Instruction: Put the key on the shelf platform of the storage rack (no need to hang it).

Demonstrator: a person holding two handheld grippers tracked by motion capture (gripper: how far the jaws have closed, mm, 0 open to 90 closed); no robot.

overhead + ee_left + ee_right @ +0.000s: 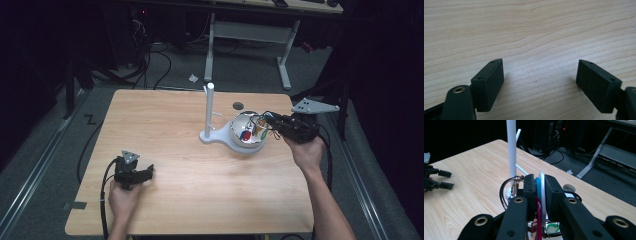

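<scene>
My right gripper (267,121) hangs over the white bowl (239,145) at the table's right side. In the right gripper view, my right gripper (540,185) is shut on a bunch of carabiners: a white loop (542,182), a teal one (537,185) and a magenta one (538,220) sit between the pads. A dark metal ring (504,192) hangs off to the left. The white peg stand (209,107) rises just left of the bowl. Resting on the wood at the front left, my left gripper (149,173) is open, and nothing lies between its pads (490,85).
Small red, blue and green pieces (247,135) lie in the bowl. A dark round disc (238,105) sits on the wooden table (165,130) behind the bowl. A white desk frame (250,35) and cables stand on the floor beyond the far edge.
</scene>
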